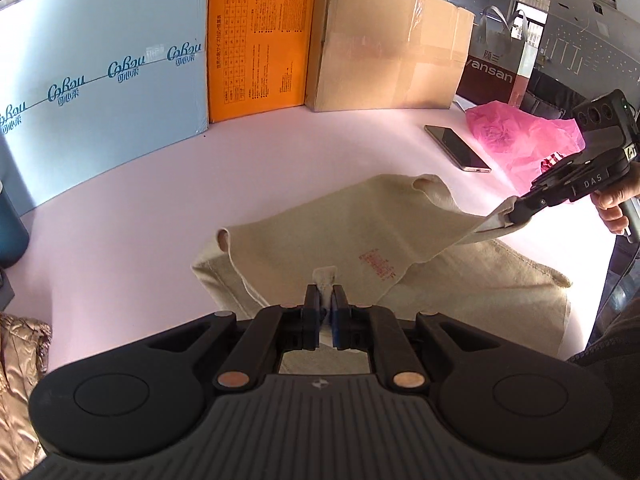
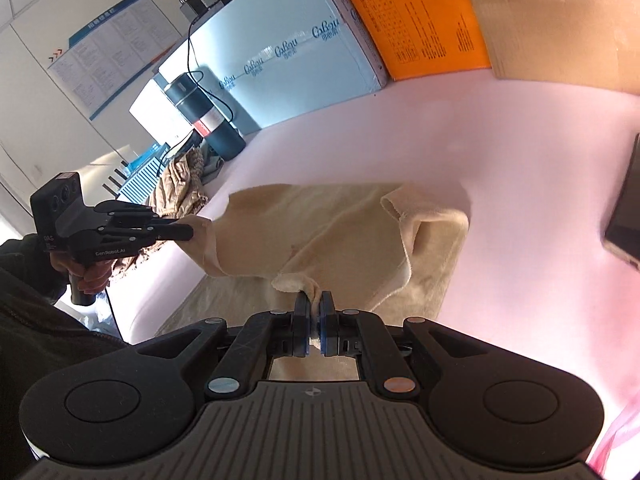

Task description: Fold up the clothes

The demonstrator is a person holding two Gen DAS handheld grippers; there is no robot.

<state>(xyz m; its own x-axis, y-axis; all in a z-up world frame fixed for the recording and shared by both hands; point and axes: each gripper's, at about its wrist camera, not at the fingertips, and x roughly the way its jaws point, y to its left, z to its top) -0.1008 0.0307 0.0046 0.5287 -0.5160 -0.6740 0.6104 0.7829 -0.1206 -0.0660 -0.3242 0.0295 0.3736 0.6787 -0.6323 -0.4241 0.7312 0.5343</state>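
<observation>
A beige garment (image 1: 344,232) with small red print lies partly on the pale pink table (image 1: 160,208), its near edge lifted and carried over the lower layer. My left gripper (image 1: 326,294) is shut on one corner of that edge, cloth poking out between the blue pads. My right gripper (image 2: 315,308) is shut on the other corner of the beige garment (image 2: 320,224). From the left wrist camera, the right gripper (image 1: 514,210) shows at the far right, pulling the cloth taut. Seen from the right wrist, the left gripper (image 2: 188,232) sits at the left, pinching its corner.
A light blue box (image 1: 104,92), an orange box (image 1: 256,40) and a cardboard box (image 1: 384,48) wall the table's far side. A phone (image 1: 458,148) and pink plastic bag (image 1: 520,140) lie at right. A dark bottle (image 2: 208,116) and gold jacket (image 1: 20,364) sit at left.
</observation>
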